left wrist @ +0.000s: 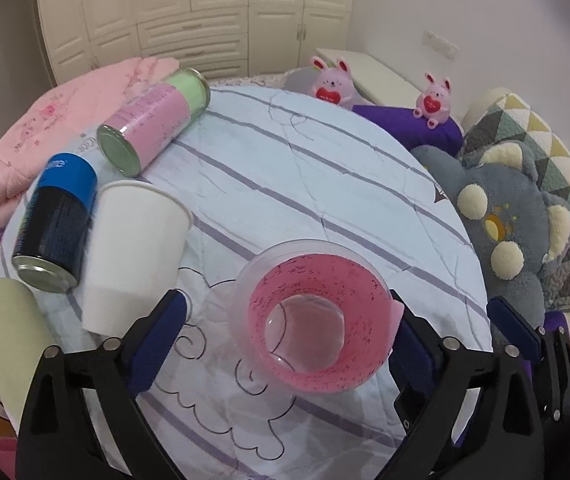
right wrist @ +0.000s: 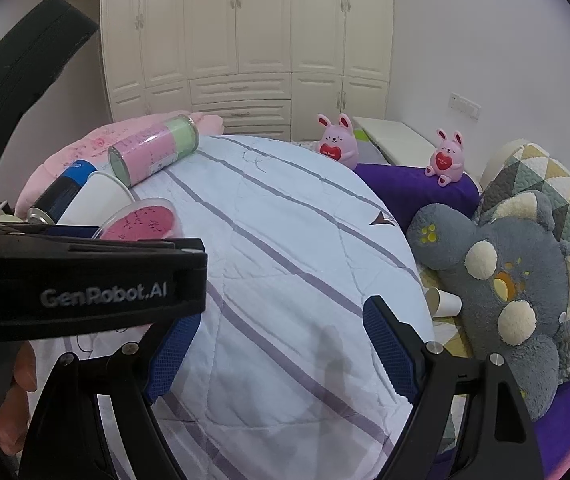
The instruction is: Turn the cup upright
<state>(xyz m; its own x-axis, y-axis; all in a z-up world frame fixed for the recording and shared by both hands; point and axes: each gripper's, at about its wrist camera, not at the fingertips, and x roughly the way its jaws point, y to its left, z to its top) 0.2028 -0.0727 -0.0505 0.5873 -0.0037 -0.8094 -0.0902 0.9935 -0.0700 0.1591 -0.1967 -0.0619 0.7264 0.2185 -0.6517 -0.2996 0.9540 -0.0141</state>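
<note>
Now, L wrist view:
L gripper point(left wrist: 289, 332): jaws wide apart, pink cup point(left wrist: 312, 320) sits between them, mouth up toward cam; right pad looks to touch cup wall, left pad apart, so no firm hold seen.
Cup spot: on striped quilt point(left wrist: 285, 168), near front edge.
Nearby: white paper cup point(left wrist: 133, 256) on its side just left of L finger; blue can point(left wrist: 55, 224) touching it, also lying down; pink-green can point(left wrist: 153, 120) lying farther back.
R side: grey plush point(left wrist: 505, 232), 2 pink bunnies point(left wrist: 333, 86) on purple cushion behind.
Room: cream wardrobe point(left wrist: 189, 12) at back, pink blanket point(left wrist: 61, 120) far left.

R wrist view:
R gripper point(right wrist: 277, 352): wide open, nothing in it, over bare quilt point(right wrist: 285, 240).
Blocking: L gripper body point(right wrist: 85, 280) fills left side, hides most of pink cup point(right wrist: 141, 220); only rim + pink inside show above it.
Other: small paper cup point(right wrist: 443, 302) lying by grey plush point(right wrist: 517, 280).
</note>
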